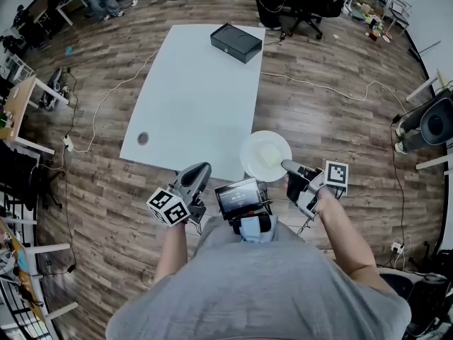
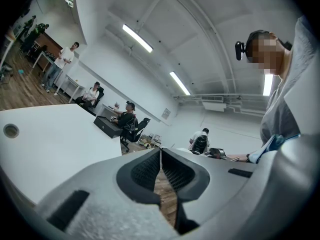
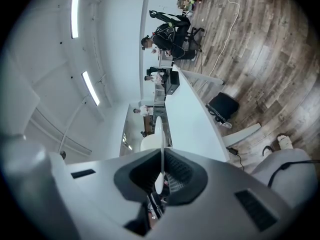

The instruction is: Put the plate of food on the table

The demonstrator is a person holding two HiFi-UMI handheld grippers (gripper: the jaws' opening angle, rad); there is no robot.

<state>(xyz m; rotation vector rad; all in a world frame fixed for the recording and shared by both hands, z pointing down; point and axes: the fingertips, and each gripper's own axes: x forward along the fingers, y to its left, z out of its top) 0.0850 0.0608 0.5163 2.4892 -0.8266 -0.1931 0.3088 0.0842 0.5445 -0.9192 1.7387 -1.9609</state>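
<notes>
The left gripper (image 1: 201,170) is hovering at the counter's (image 1: 191,98) 6 o'clock edge, its jaws pressing together on nothing. The white plate (image 1: 263,154) is lying level, face up, just off the counter's 5 o'clock corner, its pale contents unclear. The right gripper (image 1: 287,166) is pinching its 4 o'clock rim.

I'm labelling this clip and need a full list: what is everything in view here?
table: one, white, middle of the wood floor
box: one, black, on the table's far end
cable hole: one, grey, in the table's near left part
office chair: one, black, beyond the table's far right
plate: one, white, at the table's near right corner, held
left hand-held gripper: one, grey, jaws together, empty
right hand-held gripper: one, grey, jaws shut on the plate's rim
</notes>
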